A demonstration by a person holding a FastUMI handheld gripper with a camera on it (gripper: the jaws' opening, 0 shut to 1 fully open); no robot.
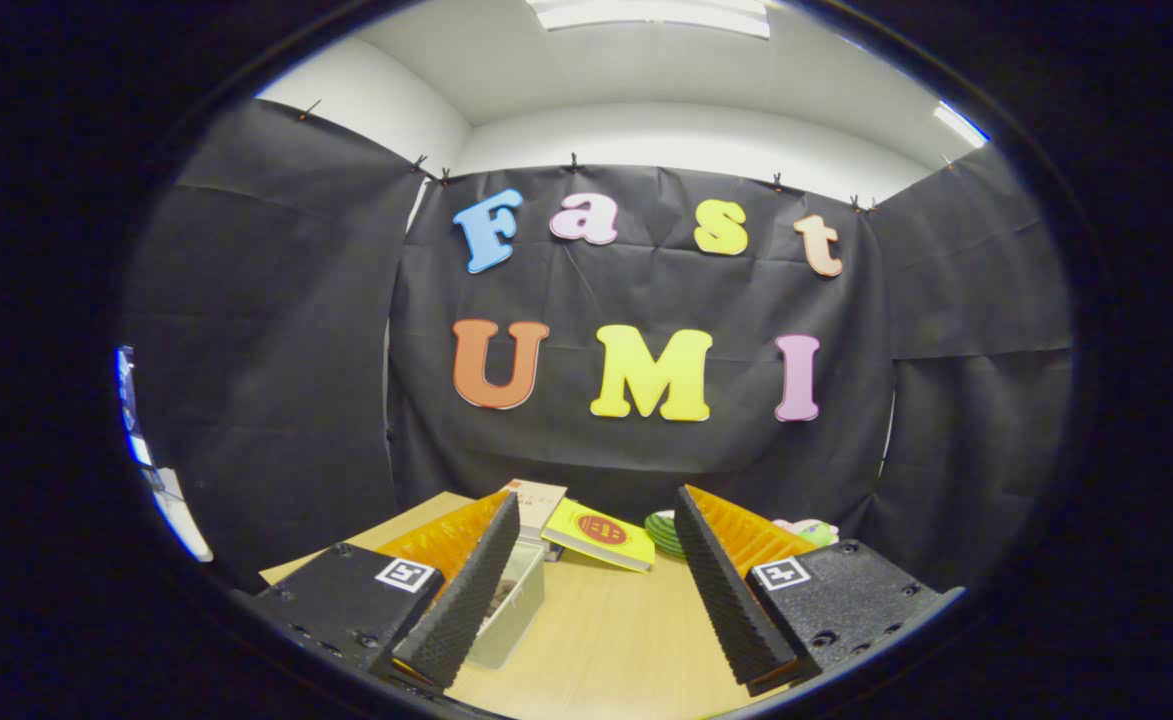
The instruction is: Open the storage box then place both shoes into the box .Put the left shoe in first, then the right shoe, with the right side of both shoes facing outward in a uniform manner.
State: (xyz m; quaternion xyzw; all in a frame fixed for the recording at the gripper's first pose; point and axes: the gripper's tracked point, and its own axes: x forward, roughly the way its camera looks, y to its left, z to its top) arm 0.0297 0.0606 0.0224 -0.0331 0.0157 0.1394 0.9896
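**Gripper held high over the table, fingers spread and empty**

Black cloth is hanging all round the booth as its wall [646, 300], pinned up with small clips along the top edge, and a white ceiling with a light panel is showing above it. Below, a pale wooden table [616, 630] is lying at the foot of the cloth.

The gripper [596, 585] is pointing forward over the table with its two fingers standing wide apart; nothing is sitting between them except bare tabletop, and neither finger is pressing on anything.

The storage box [516, 610], a pale translucent container, is sitting on the table just beside the left finger and is partly hidden behind it. Something dark is showing inside it, too hidden to tell what it is. Whether its lid is on or off cannot be told.

Beyond the fingers, near the cloth, a yellow book [601, 535] with a red round mark on its cover is lying flat. A white book or carton [536, 503] is lying just beside it, behind the left finger's tip. A green striped object [662, 530] is resting close by the right finger's tip, and a small pink-and-green soft thing [808, 529] is peeking out past that finger.
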